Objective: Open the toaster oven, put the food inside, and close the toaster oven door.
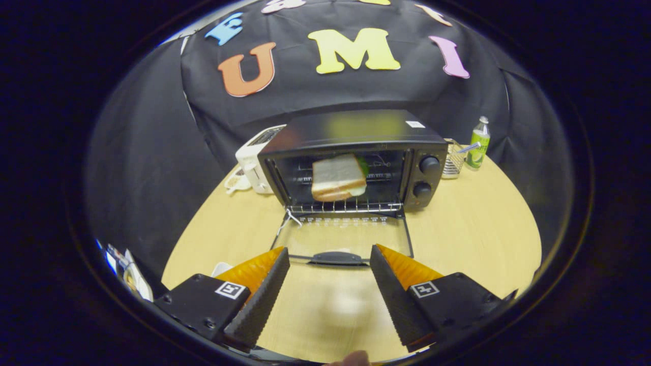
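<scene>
On the worktop [483, 234], straight ahead of the tongs [329, 256]: toaster oven [356, 157] standing open, glass door [346, 236] folded down flat toward the fingers, handle [336, 257] just beyond and between the tips. Inside on the wire rack [346, 206], sandwich [338, 178] already placed, seemingly leaning a little. Tongs spread wide, pinching nothing. Food step apparently done; closing the door left. Next move likely: dip under the handle or front lip, lift and swing the door up to the oven face until shut.
</scene>
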Demonstrator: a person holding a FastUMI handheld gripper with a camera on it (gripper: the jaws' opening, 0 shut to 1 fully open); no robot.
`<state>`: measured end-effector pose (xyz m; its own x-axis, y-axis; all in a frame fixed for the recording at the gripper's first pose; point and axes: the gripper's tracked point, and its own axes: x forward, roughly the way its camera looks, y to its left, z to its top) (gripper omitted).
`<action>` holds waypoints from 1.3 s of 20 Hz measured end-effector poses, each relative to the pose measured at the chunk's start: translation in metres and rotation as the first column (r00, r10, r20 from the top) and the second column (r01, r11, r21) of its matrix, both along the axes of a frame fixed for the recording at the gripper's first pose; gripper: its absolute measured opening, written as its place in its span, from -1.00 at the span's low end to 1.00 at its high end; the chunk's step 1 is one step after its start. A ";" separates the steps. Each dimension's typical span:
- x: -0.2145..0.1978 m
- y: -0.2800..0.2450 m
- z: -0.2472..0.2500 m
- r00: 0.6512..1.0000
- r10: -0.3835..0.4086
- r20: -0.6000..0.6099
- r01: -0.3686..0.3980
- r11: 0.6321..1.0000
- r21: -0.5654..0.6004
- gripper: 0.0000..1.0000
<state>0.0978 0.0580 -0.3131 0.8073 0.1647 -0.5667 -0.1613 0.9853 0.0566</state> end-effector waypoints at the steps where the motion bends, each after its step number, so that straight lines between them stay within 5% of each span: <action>1: -0.002 -0.001 -0.010 1.000 -0.009 -0.010 0.009 1.000 -0.005 1.00; 11: 0.014 -0.006 -0.092 0.988 -0.068 -0.142 0.059 0.996 -0.069 1.00; 20: 0.029 -0.008 -0.105 0.982 -0.108 -0.153 0.089 0.988 -0.129 1.00; 26: 0.028 -0.003 -0.090 0.978 -0.144 -0.154 0.135 0.989 -0.067 1.00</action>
